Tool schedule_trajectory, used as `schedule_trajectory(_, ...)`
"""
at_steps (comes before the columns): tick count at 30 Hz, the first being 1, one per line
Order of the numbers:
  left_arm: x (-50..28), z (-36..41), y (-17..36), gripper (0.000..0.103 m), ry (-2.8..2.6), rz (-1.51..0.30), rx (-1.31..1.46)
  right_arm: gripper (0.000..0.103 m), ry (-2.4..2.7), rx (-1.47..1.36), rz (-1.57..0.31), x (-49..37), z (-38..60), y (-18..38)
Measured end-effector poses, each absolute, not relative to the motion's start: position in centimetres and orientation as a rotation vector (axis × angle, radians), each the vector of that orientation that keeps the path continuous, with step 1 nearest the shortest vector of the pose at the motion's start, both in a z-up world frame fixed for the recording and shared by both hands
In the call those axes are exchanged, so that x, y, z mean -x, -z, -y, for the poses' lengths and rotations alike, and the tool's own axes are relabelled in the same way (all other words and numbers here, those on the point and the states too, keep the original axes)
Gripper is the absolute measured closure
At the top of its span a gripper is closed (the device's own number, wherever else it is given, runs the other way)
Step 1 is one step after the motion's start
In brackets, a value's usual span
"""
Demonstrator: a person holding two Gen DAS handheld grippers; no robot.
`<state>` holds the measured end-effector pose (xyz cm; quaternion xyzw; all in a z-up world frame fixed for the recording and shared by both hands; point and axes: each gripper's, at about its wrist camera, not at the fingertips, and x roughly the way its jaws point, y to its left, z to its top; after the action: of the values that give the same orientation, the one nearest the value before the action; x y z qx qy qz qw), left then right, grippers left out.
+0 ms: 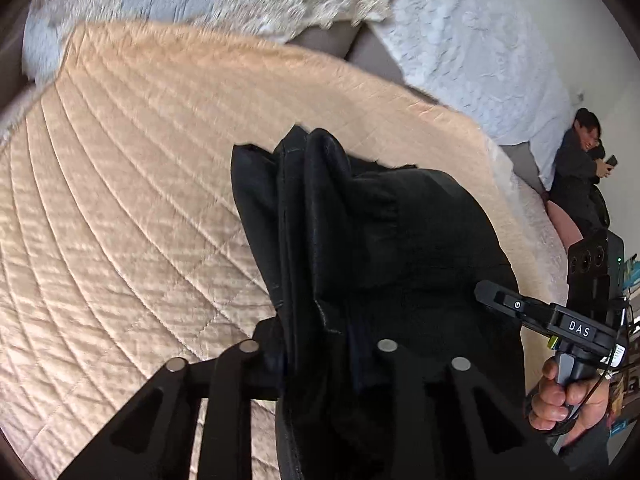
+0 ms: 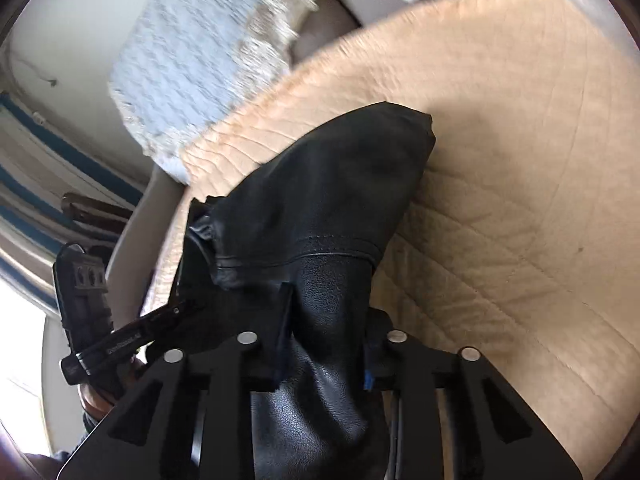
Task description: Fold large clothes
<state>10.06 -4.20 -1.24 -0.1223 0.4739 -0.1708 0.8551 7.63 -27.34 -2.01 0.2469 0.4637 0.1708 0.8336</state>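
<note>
A black leather-like garment (image 1: 372,240) hangs bunched between both grippers above a peach quilted bedspread (image 1: 120,200). My left gripper (image 1: 320,352) is shut on a folded edge of it, the fabric filling the gap between the fingers. My right gripper (image 2: 324,344) is shut on another part of the garment (image 2: 320,208), with a seam showing just ahead of the fingers. The right gripper also shows in the left wrist view (image 1: 560,320), close on the right, held by a hand. The left gripper shows in the right wrist view (image 2: 120,340), at lower left.
Pale blue lace-edged pillows (image 1: 460,40) lie at the head of the bed. A person in dark clothes (image 1: 580,168) sits at the far right against the wall. A window with blue trim (image 2: 40,184) is beside the bed. The bedspread (image 2: 520,200) spreads to the right.
</note>
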Motion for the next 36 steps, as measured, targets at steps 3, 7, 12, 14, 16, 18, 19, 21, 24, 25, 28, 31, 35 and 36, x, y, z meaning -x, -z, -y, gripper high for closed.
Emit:
schedule_trajectory(3,-8.3,4.3,-0.3,0.084,0.367,-0.961,0.227,0.079,-0.365,-0.459,-0.968,-5.9,26.1,0.0)
schedule_trajectory(7,-6.0,3.2,-1.0,0.085,0.378,-0.938,0.243,0.080,-0.383,-0.467,-0.943,-3.6,25.1,-1.1)
schedule_trajectory(12,-4.7,1.3,-2.6,0.085,0.382,-0.900,0.251,0.080,-0.414,-0.454,-0.914,-3.4,23.0,-2.4)
schedule_trajectory(14,-5.1,0.5,-3.4,0.085,0.380,-0.887,0.255,0.080,-0.428,-0.452,-0.903,-4.1,22.3,-3.1)
schedule_trajectory(16,-5.7,-0.4,-4.0,0.085,0.380,-0.877,0.258,0.080,-0.441,-0.440,-0.892,-5.3,21.3,-3.6)
schedule_trajectory(18,-6.8,-1.5,-4.6,0.085,0.374,-0.866,0.254,0.080,-0.452,-0.438,-0.886,-6.6,20.6,-3.9)
schedule_trajectory(19,-7.5,-1.9,-4.7,0.085,0.372,-0.863,0.254,0.080,-0.456,-0.439,-0.885,-7.7,20.1,-3.9)
schedule_trajectory(21,-9.4,-2.9,-5.0,0.085,0.365,-0.855,0.248,0.080,-0.461,-0.436,-0.888,-9.7,19.4,-3.9)
schedule_trajectory(24,-12.6,-4.2,-5.3,0.085,0.353,-0.851,0.245,0.080,-0.455,-0.405,-0.891,-13.1,18.2,-4.2)
schedule_trajectory(25,-13.8,-4.6,-5.5,0.085,0.347,-0.852,0.248,0.080,-0.457,-0.407,-0.894,-14.5,18.0,-4.2)
schedule_trajectory(28,-17.8,-5.8,-5.6,0.085,0.328,-0.853,0.241,0.080,-0.463,-0.413,-0.899,-18.6,17.5,-4.2)
schedule_trajectory(31,-21.6,-6.7,-5.1,0.085,0.309,-0.857,0.238,0.078,-0.464,-0.416,-0.910,-22.7,17.0,-3.3)
schedule_trajectory(35,-26.6,-8.2,-0.6,0.080,0.258,-0.923,0.267,0.069,-0.387,-0.380,-0.995,-27.6,17.2,1.1)
schedule_trajectory(36,-27.5,-8.6,1.4,0.079,0.211,-0.971,0.260,0.069,-0.330,-0.367,-1.020,-28.1,17.6,2.2)
